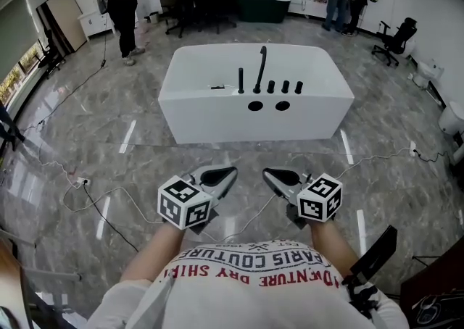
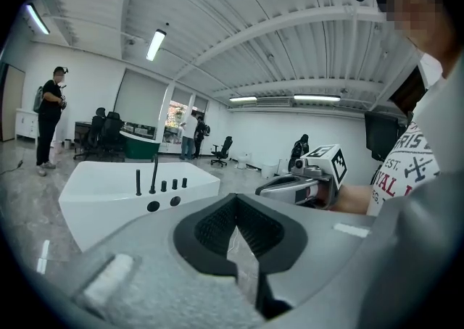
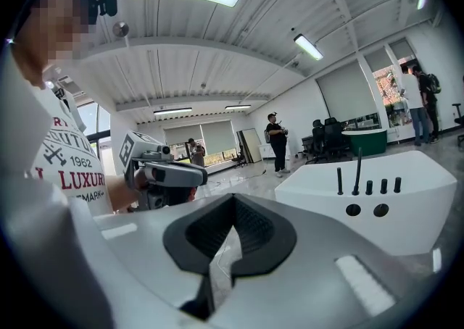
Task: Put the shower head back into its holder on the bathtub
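The shower head [image 1: 241, 80] looks to be the thin black stick standing straight up on the near edge of the white bathtub [image 1: 217, 119]. It is just beside the tall bent tap [image 1: 260, 67]. From here it seems to sit in its holder already. But it is small and far off, so I can't tell if it is pushed all the way in. (A little dark thing [image 1: 216, 87] lies on the edge to the left of it, and I can't tell what that is.) Three short knobs [image 1: 284, 87] stand in a row on the other side of the tap.

The left gripper [image 1: 232, 172] and the right gripper [image 1: 266, 173] are both closed tight with nothing in them. They are side by side, low and close to the person's tummy, well away from the tub.

This picture could fit two times: the person coming up to the tub, or the job done and the person standing back.

Either way, I think the good thing to do is to keep looking at that stick and see if it stands straight in its holder. Thin cables [image 1: 109, 201] lie on the shiny floor [image 1: 145, 168] near the person's feet, so steps should be slow. The grippers should stay level and not bump the tap or knobs.
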Available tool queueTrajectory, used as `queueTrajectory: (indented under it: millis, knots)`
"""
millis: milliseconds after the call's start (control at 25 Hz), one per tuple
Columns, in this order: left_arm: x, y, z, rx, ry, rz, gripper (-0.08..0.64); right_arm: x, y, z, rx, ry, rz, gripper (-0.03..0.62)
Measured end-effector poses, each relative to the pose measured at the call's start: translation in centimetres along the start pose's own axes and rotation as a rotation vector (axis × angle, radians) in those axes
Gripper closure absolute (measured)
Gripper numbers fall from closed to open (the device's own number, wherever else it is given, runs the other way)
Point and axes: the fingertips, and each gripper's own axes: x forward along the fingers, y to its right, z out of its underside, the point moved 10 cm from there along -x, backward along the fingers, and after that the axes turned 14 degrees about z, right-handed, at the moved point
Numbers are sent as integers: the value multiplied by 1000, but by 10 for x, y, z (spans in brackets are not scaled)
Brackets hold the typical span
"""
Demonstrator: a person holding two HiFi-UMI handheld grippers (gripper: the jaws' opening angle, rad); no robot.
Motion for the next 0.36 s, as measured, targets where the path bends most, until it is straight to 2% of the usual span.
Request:
queueTrajectory:
  millis: [120,360]
  knots:
    - [8,-5,-1,-8,1,-1,557,4,9,2,3,-11,7,589]
    - [0,-22,14,0,1,17,555,32,0,8,4,-10,5,589]
